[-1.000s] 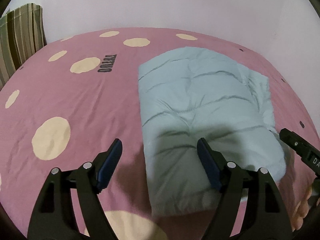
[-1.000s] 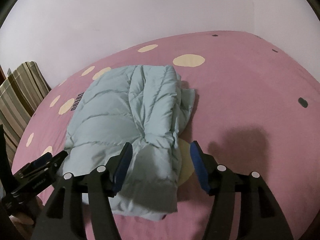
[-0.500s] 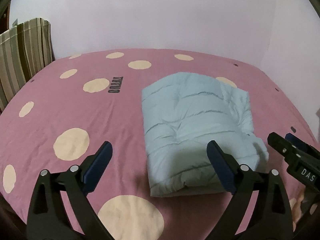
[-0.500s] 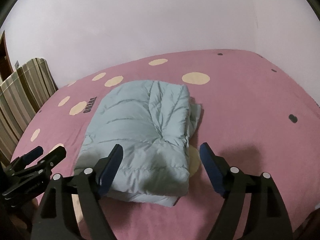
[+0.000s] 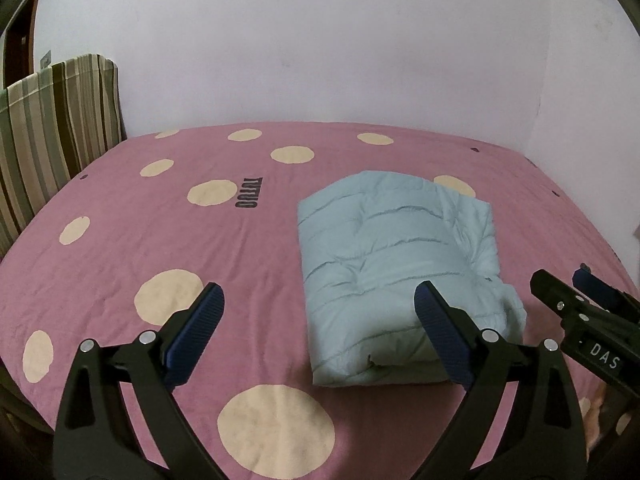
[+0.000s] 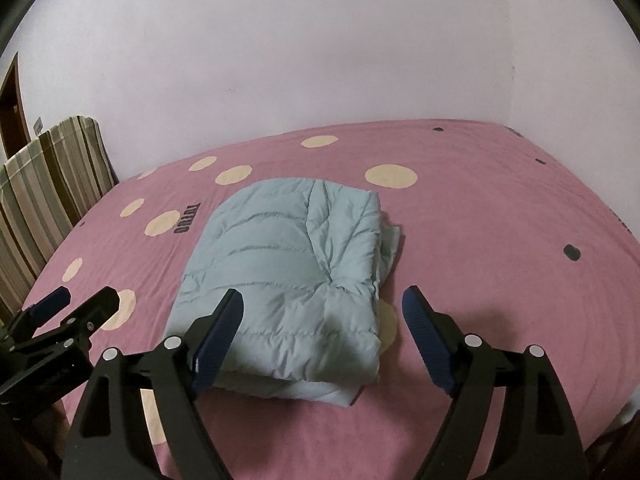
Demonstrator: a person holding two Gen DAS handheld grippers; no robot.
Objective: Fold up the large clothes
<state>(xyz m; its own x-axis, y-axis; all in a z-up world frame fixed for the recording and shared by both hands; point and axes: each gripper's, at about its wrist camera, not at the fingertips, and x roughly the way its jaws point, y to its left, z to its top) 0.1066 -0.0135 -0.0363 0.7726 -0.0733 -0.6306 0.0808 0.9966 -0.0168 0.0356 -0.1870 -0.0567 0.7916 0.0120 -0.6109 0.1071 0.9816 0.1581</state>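
A pale blue quilted jacket (image 5: 392,264) lies folded into a compact rectangle on the pink bed sheet (image 5: 160,220) with cream dots. In the left wrist view my left gripper (image 5: 319,291) hovers open above the near left corner of the bundle, nothing between its blue pads. The right gripper (image 5: 560,276) shows at that view's right edge. In the right wrist view the jacket (image 6: 288,264) sits ahead, and my right gripper (image 6: 323,296) hangs open over its near right part without touching it. My left gripper (image 6: 86,296) appears at the lower left.
A striped cushion or headboard (image 5: 52,120) stands at the bed's left end, also seen as the striped cushion (image 6: 48,184). Plain walls close the far side and right. Open pink sheet (image 6: 480,220) stretches to the right of the jacket.
Both grippers have lifted and drawn back from the jacket, and their jaws have spread wider. The folded jacket stays in place and looks smaller in both views.
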